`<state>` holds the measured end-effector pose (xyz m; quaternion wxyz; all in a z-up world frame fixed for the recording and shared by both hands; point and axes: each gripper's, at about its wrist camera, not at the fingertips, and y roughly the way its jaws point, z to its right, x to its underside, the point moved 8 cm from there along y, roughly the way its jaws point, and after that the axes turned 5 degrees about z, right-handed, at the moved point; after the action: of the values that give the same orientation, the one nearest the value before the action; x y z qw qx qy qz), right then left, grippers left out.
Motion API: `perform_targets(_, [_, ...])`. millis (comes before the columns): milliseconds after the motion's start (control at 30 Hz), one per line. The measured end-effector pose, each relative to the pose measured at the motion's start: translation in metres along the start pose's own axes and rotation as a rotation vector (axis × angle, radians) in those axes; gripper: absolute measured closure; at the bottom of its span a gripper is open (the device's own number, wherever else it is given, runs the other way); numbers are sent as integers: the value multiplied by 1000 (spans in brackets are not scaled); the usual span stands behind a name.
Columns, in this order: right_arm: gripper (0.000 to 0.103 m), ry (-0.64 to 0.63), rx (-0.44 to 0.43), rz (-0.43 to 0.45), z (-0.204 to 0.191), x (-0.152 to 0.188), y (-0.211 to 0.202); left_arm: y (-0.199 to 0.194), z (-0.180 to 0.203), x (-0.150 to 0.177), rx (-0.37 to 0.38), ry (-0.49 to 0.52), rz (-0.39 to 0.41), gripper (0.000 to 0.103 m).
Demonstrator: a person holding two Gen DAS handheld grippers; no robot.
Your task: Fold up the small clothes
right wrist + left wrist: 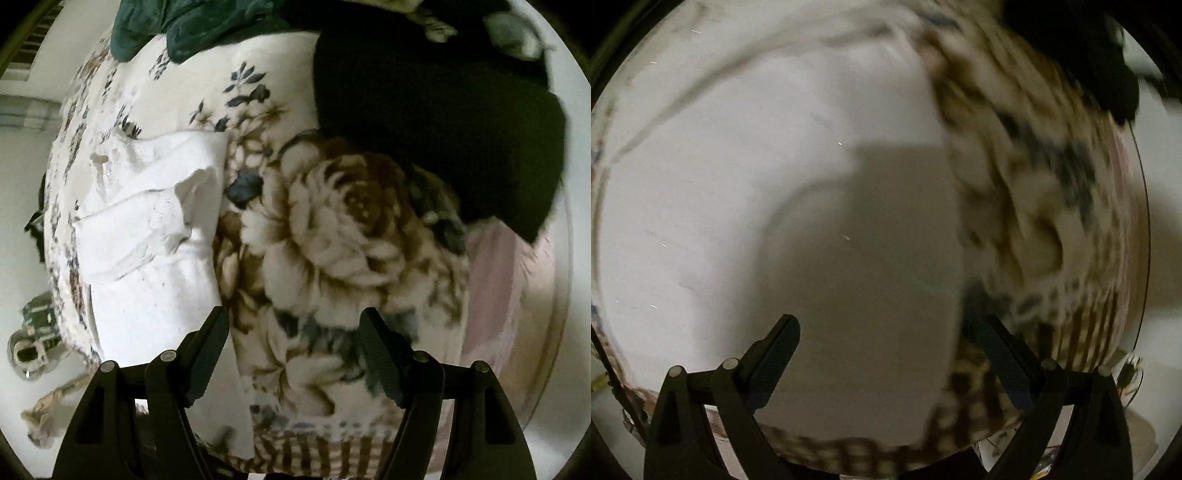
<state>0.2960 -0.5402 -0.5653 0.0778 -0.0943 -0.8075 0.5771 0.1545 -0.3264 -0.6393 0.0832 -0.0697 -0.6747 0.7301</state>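
A white garment (155, 236) lies partly folded on the floral bedspread (332, 229), left of centre in the right wrist view. It fills most of the blurred left wrist view (775, 184) as a flat white sheet. My left gripper (886, 332) is open and empty, close above the white garment near its right edge. My right gripper (295, 325) is open and empty, hovering over the bedspread just right of the garment's edge.
A black garment (443, 122) lies at the upper right, also seen in the left wrist view (1089, 48). A dark green garment (199, 29) lies at the top. A pink cloth (509, 295) lies at the right. The bed edge is at the left.
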Motion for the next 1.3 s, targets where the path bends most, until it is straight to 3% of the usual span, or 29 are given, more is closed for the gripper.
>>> perform_targets(100, [28,-32,-63,-35,-11,-24,22,26,22,15,-17,31,-40,6])
perform_targets(200, [28,-40,-132,-59,-30,-55,45,37,30,15,-39,41,-23,8])
perform_targets(400, [28,-1,-248,-67,-66,-125,95,41,24,2,-39,36,39,49])
perform_targets(467, [28,25,-276,-85,-74,-139,112,37,29,0,-34,36,65,67])
perform_targets(500, [28,37,-290,-108,-79,-143,124,33,28,-1,-37,32,81,84])
perform_targets(533, [28,49,-293,-124,-82,-145,134,29,24,-3,-53,26,96,94])
perform_targets(600, [28,63,-299,-143,-88,-146,149,24,19,-4,-11,-9,99,94])
perform_targets(667, [39,59,-317,-132,-95,-146,153,19,11,-6,18,-29,105,94])
perform_targets(733, [87,37,-337,-131,-107,-144,152,9,5,-3,36,-37,116,95])
perform_targets(967, [92,-30,-307,-49,-141,-146,115,-53,-24,5,80,-94,214,96])
perform_targets(1133, [92,-96,-295,-12,-189,-147,71,-98,-82,13,82,-208,295,97])
perform_targets(1300, [93,-183,-264,13,-266,-142,42,-132,-156,24,77,-347,352,97])
